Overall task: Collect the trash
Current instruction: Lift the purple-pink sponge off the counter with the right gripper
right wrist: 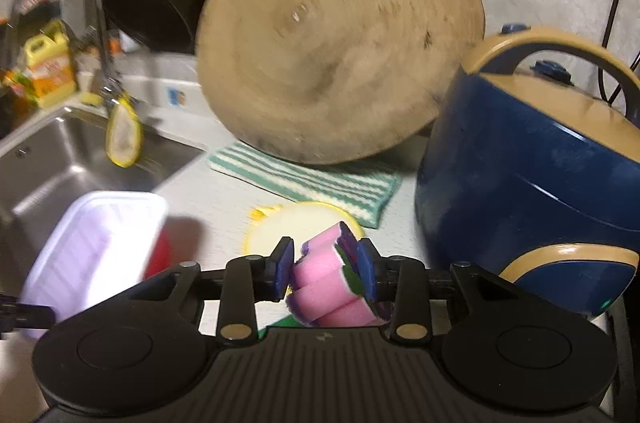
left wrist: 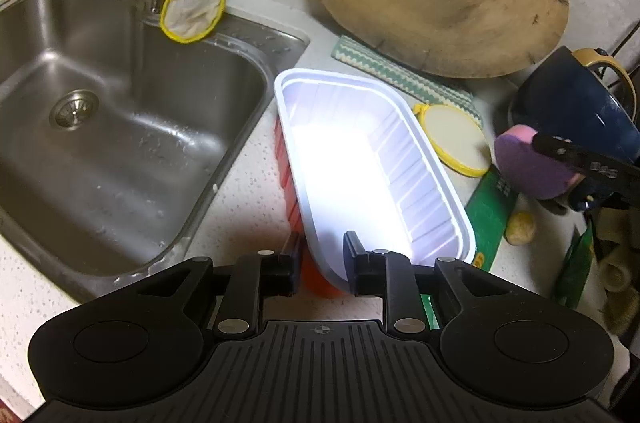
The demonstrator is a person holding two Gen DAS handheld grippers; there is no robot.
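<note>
Two claws are at work here, and both have something between the pads. My left gripper (left wrist: 322,263) pinches the near rim of the white plastic tray (left wrist: 420,183), one finger inside and one outside, steadying it on the counter (left wrist: 248,183) just beside the sink (left wrist: 120,103). I judge the tray to be the collecting bin, so the step is best done by keeping it still and level while the other claw carries its load over the open mouth before letting go. My right gripper (right wrist: 324,269) is clamped on the pink and purple sponge (right wrist: 328,287), squeezed and lifted off the counter. Seen from the left claw, the sponge (left wrist: 528,167) sits at about two o'clock, right of the tray; from the right claw, the tray (right wrist: 92,251) lies at nine o'clock.
</note>
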